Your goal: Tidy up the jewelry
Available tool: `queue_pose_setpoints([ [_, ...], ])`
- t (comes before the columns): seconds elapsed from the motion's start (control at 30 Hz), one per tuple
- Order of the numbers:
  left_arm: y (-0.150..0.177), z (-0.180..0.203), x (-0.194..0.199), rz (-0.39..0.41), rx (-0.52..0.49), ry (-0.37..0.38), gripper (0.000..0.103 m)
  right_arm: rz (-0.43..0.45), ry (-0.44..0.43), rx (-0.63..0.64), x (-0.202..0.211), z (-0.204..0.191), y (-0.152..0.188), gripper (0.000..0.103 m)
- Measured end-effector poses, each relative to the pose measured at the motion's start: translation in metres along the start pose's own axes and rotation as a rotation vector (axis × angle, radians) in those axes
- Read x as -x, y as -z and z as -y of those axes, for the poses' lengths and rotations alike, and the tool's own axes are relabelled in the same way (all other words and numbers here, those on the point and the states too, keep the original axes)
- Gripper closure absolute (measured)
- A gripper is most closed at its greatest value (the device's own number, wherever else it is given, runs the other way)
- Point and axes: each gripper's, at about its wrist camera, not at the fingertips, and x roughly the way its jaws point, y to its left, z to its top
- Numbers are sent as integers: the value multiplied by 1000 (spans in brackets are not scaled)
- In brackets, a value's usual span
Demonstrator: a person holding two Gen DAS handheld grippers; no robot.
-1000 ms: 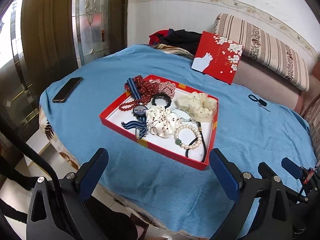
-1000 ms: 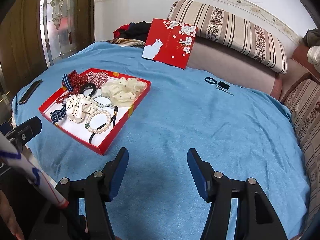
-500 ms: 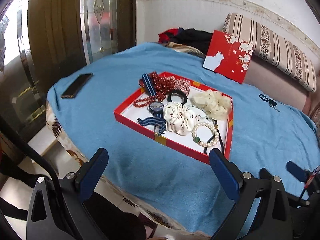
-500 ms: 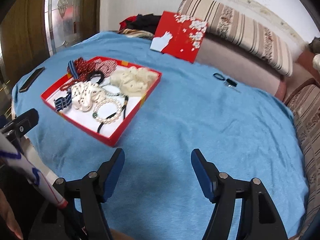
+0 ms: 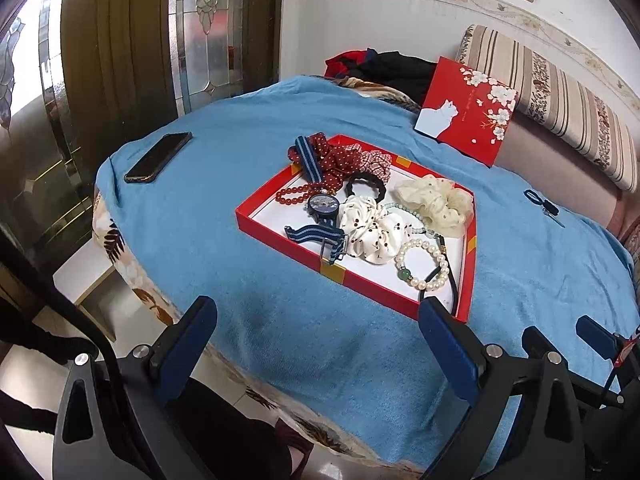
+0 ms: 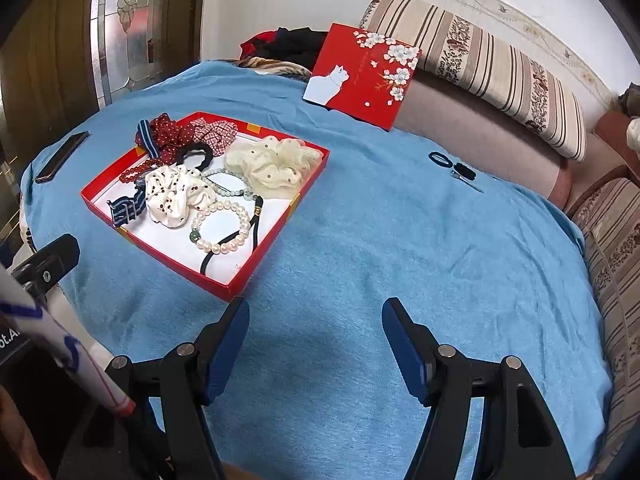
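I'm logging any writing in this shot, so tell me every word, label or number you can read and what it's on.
"ot.A": cut-off white letters on a dark device at the right wrist view's left edge.
Red box lid: a small line of print by the cat, too small to read.
Watch dial: markings too blurred to read.

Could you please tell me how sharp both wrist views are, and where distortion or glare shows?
Left wrist view: sharp on the red tray, strong fisheye bending, dark vignetted corners, bright glare through the glass door. Right wrist view: equally crisp on the pearl bracelet, blue cloth edges curved, wall overexposed.
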Motion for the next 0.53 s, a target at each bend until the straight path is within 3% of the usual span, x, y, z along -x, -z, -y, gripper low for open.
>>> queue_pose_setpoints([
  [0.53,-1,-11,1,-19,28,-10,3,-3,-5,-10,1,-5,1,30],
])
